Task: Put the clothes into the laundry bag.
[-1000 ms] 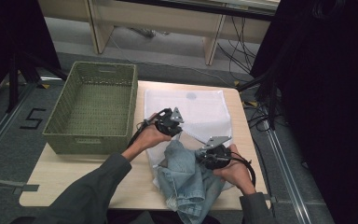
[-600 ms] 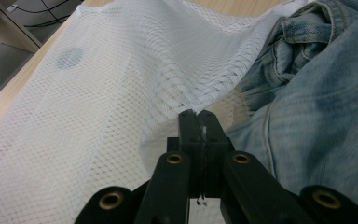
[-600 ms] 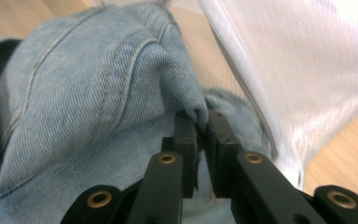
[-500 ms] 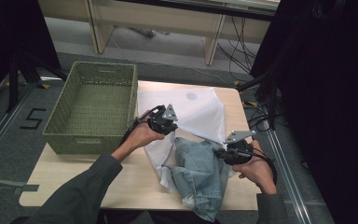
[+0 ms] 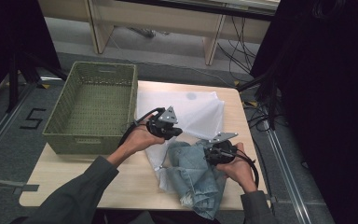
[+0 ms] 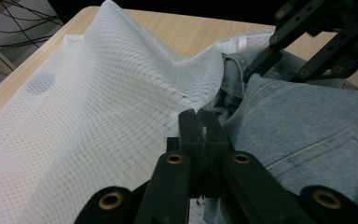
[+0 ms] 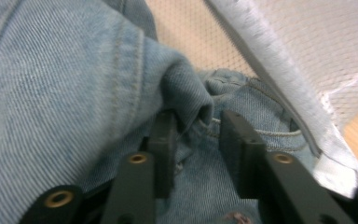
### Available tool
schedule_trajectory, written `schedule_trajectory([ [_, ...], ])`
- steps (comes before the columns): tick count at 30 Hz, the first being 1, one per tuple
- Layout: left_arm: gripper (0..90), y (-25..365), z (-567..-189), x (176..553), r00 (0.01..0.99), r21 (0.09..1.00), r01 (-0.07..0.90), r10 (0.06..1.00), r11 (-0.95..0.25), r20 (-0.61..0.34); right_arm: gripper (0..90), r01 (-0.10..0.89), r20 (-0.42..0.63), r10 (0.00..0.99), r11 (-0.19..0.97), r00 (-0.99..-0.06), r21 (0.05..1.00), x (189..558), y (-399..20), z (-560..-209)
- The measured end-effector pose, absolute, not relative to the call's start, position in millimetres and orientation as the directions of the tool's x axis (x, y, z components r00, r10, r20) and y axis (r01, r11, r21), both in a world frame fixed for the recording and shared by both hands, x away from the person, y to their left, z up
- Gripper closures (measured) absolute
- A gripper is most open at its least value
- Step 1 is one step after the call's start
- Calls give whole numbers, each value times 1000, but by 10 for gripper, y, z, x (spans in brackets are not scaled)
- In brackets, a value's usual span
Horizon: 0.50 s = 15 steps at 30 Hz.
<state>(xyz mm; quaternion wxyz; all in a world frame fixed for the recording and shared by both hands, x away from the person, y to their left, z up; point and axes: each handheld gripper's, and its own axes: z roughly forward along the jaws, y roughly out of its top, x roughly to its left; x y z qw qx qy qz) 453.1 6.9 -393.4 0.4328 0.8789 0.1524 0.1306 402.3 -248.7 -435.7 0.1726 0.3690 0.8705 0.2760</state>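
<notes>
Your left claw point(image 6: 200, 135) pinches the white mesh bag's point(image 5: 191, 112) rim; your right claw point(image 7: 196, 140), jaws parted, straddles a fold of the jeans point(image 5: 193, 175). The jeans lie mostly outside the bag on the surface point(image 5: 74, 182); bagging looks barely begun.

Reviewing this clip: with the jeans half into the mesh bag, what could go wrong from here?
1. The left gripper pinches only a thin edge of the mesh bag; it may slip free.
2. The right gripper has its jaws apart around a fold of the jeans, so the denim could drop out.
</notes>
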Motion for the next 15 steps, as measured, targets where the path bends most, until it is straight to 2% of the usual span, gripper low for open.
schedule_trajectory([
  [2,890,77,-3956,4544,916,805,176,393,-566,76,520,543,-59,748,532,-661,650,3912,-2530,-4144],
  [7,889,75,-3974,4562,916,806,182,395,-564,70,460,487,-36,725,497,-688,718,3782,-2508,-3818],
  [8,889,78,-3974,4563,916,805,182,395,-564,70,441,451,-16,687,494,-726,744,3744,-2445,-3753],
  [11,889,80,-3979,4563,913,813,192,403,-549,57,423,422,-3,645,503,-764,754,3697,-2357,-3756],
  [15,889,92,-3974,4567,914,812,190,402,-553,60,406,407,10,580,560,-814,722,3630,-2123,-3889],
])
